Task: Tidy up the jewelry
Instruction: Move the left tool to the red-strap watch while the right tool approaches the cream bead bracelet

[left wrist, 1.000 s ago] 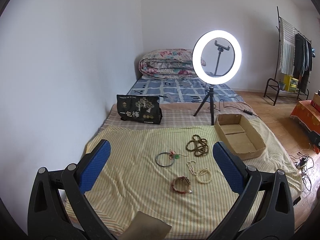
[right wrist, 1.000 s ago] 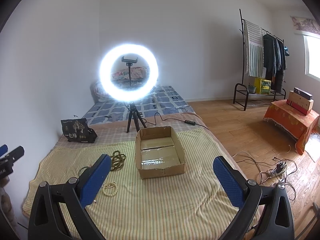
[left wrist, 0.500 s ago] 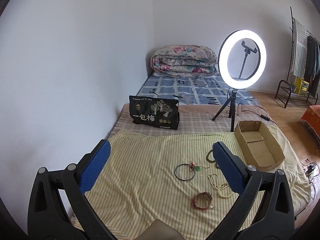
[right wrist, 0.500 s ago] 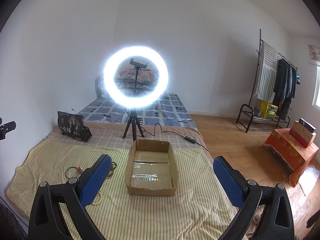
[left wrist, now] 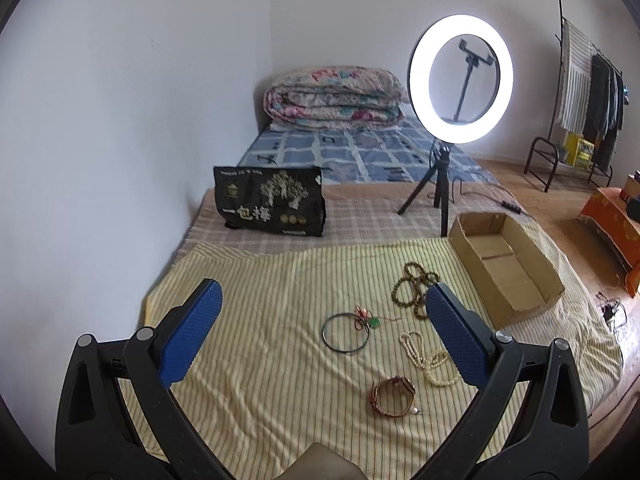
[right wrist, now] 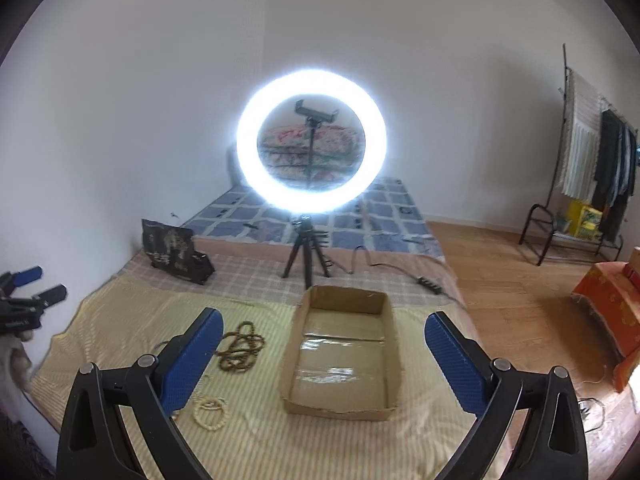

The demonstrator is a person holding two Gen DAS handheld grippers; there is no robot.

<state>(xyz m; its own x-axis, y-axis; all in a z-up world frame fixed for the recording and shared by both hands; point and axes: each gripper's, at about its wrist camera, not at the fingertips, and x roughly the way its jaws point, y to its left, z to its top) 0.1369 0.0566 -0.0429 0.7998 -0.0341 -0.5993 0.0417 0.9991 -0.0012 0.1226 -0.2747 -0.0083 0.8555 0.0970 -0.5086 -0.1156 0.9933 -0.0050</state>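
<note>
Jewelry lies on a yellow striped cloth (left wrist: 260,320): a dark thin bangle (left wrist: 346,333) with a red-green charm, brown bead strands (left wrist: 414,286), a cream pearl strand (left wrist: 426,358) and a brown leather bracelet (left wrist: 394,396). An empty cardboard box (left wrist: 506,264) sits to their right. My left gripper (left wrist: 322,314) is open and empty, held above the cloth, short of the jewelry. My right gripper (right wrist: 320,344) is open and empty, above the box (right wrist: 344,360). The brown beads (right wrist: 240,346) and the pearls (right wrist: 210,412) lie left of the box. The left gripper (right wrist: 38,284) shows at the far left.
A lit ring light on a tripod (left wrist: 460,80) stands behind the box. A black printed bag (left wrist: 270,206) stands at the back left. A folded quilt (left wrist: 334,98) lies by the wall. A clothes rack (left wrist: 588,92) and an orange-covered stand (left wrist: 612,220) are at the right, cables on the floor.
Both views have shifted: the left gripper swung so the jewelry sits more between its fingers. The right gripper moved closer to the box. Both stayed open; nothing on the cloth moved.
</note>
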